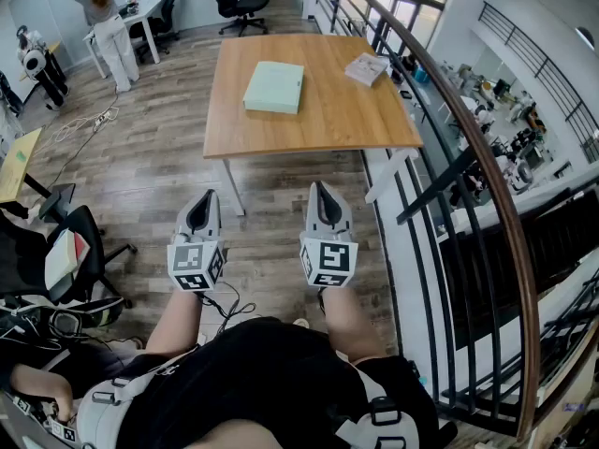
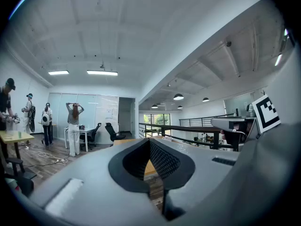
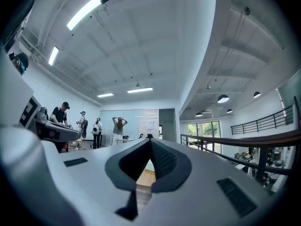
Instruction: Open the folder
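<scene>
A pale green folder (image 1: 273, 87) lies shut and flat on the wooden table (image 1: 328, 120), well ahead of me. My left gripper (image 1: 202, 197) and right gripper (image 1: 321, 188) are held side by side over the floor, short of the table's near edge and apart from the folder. Both are shut with nothing between the jaws. In the left gripper view the left gripper (image 2: 149, 141) points level across the room, with a strip of table showing through its jaws. The right gripper (image 3: 150, 138) points slightly upward in the right gripper view.
A small booklet (image 1: 367, 68) lies at the table's far right corner. A black railing (image 1: 468, 157) with a wooden handrail runs along the right. Office chairs (image 1: 234, 3), a white desk (image 1: 131, 17) and a standing person (image 1: 108, 26) are at the back left. A chair (image 1: 65, 251) stands near left.
</scene>
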### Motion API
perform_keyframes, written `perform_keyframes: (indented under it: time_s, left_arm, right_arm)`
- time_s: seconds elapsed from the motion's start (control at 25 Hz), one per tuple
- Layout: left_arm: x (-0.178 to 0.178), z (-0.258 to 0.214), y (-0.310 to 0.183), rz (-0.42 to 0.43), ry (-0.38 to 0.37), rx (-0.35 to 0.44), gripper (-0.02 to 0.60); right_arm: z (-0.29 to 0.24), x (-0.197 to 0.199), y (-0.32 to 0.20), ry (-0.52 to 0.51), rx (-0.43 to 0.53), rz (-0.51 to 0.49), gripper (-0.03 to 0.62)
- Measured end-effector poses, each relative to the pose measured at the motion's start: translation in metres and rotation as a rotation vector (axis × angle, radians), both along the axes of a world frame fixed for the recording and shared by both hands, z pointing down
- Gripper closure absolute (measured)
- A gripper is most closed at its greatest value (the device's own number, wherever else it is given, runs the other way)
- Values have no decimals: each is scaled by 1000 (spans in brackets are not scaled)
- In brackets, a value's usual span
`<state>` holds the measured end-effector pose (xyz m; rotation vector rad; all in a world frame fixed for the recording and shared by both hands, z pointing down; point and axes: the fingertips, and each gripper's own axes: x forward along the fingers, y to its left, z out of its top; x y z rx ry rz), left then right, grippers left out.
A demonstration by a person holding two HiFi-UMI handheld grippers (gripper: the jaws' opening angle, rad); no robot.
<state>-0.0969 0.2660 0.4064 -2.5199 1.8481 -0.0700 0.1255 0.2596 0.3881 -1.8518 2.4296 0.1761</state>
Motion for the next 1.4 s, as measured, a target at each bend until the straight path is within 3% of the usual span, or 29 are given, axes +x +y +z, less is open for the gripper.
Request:
perform_keyframes:
  time_s: [0.56, 1.04, 1.4]
  left_arm:
    - [6, 8, 5, 50, -37, -11, 578]
    - [-26, 32, 0, 88, -48, -32, 578]
    - [-35, 38, -40, 83, -39, -43, 578]
  right_arm:
    - [8, -10, 17, -50, -9, -12, 588]
    - [32, -40, 17, -51, -38, 39, 588]
    - [38, -42, -24, -64, -41, 53, 588]
